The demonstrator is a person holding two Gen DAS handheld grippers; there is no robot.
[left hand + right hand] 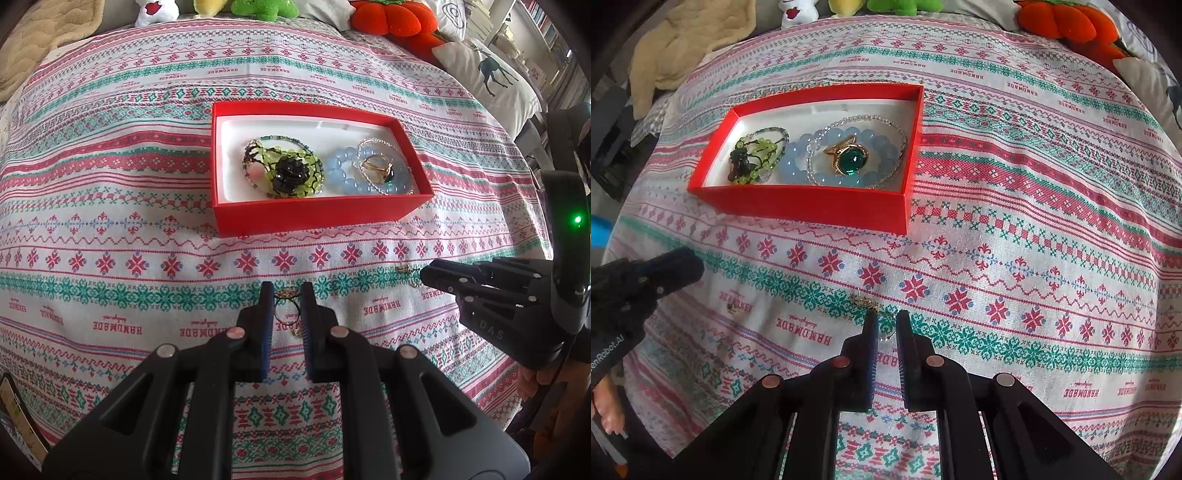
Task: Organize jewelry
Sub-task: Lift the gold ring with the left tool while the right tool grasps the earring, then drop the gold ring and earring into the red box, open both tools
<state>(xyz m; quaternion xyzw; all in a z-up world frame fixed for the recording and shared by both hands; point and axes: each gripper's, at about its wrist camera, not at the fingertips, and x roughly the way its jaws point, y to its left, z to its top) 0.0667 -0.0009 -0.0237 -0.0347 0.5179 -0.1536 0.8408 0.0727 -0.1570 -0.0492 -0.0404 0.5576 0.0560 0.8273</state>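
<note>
A red box [317,212] [812,206] with a white lining holds a green and black beaded bracelet [284,170] [753,155], a blue bead bracelet [343,170] [798,162], a clear bead strand and a gold ring with a green stone [849,157] [380,168]. My left gripper [287,295] is open around a thin dark hoop earring [286,312] lying on the cloth. My right gripper [886,321] is open around a small gold and clear earring [866,301] [408,271] on the cloth.
The patterned bedspread [147,221] covers the whole surface. Plush toys and an orange pumpkin cushion [391,18] line the far edge. A deer pillow [491,77] lies at the right. A beige blanket [683,48] sits far left.
</note>
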